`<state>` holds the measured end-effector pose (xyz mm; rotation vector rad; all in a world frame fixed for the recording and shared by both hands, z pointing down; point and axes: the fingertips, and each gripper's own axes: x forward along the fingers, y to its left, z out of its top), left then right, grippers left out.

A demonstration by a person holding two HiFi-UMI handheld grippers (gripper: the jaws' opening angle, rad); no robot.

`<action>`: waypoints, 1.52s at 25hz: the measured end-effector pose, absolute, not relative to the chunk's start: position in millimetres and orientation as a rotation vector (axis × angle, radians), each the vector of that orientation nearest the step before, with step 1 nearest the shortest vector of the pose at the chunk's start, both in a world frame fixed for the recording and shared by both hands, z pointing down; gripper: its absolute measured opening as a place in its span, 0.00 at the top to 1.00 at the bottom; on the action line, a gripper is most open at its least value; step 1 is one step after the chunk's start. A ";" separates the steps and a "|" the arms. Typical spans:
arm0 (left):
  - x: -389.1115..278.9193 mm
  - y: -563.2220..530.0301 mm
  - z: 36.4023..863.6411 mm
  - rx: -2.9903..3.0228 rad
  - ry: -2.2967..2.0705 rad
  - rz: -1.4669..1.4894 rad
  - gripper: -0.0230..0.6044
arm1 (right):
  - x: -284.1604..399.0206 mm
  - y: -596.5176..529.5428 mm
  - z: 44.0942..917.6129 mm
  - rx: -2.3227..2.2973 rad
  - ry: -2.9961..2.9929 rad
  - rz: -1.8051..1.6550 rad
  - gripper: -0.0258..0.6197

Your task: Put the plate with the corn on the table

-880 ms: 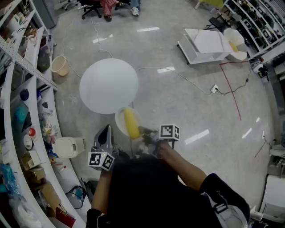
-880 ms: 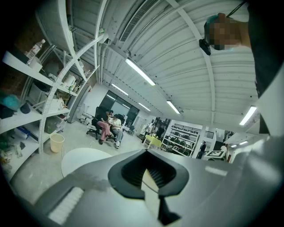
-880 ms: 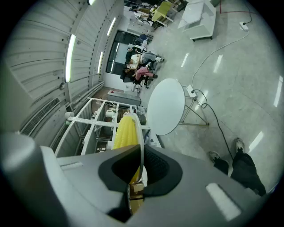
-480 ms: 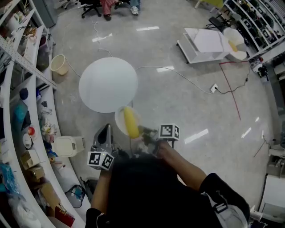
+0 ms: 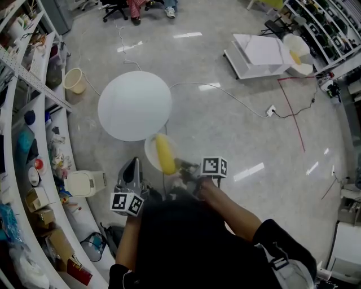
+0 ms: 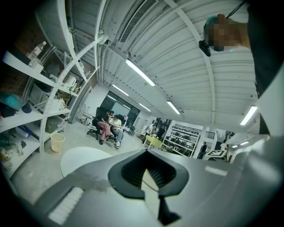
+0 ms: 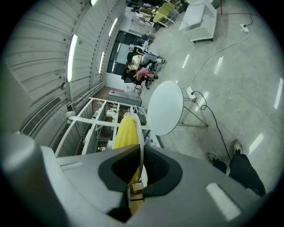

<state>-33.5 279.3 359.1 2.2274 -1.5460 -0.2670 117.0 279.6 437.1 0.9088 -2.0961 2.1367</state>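
A small white plate (image 5: 151,153) with a yellow corn cob (image 5: 165,155) on it hangs in the air just short of the near edge of the round white table (image 5: 134,105). My right gripper (image 5: 180,165) is shut on the plate's near rim. In the right gripper view the plate (image 7: 141,141) is seen edge-on between the jaws, with the corn (image 7: 126,132) on its left side and the table (image 7: 165,107) beyond. My left gripper (image 5: 133,165) is held low at the left, shut and holding nothing, and points toward the table (image 6: 84,157).
Curved shelves (image 5: 34,169) full of boxes and bottles run down the left side. A cream bucket (image 5: 75,82) and a white bin (image 5: 84,183) stand on the floor beside them. A white cable (image 5: 225,96) crosses the floor toward a white platform (image 5: 259,53). People sit on chairs (image 5: 135,7) far off.
The table has slid slightly up and to the left in the head view. The plate with the corn stays in the right gripper and has hardly moved.
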 end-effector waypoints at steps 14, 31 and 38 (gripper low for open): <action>-9.2 292.5 344.4 2.193 -1.652 -0.277 0.96 | 146.1 277.2 438.7 0.849 -2.106 2.139 0.91; -38.6 245.2 353.8 2.190 -1.625 -0.298 0.96 | 123.0 240.5 438.8 0.878 -2.117 2.123 0.91; -64.4 208.8 357.2 2.189 -1.602 -0.296 0.96 | 97.1 210.3 439.6 0.879 -2.116 2.132 0.91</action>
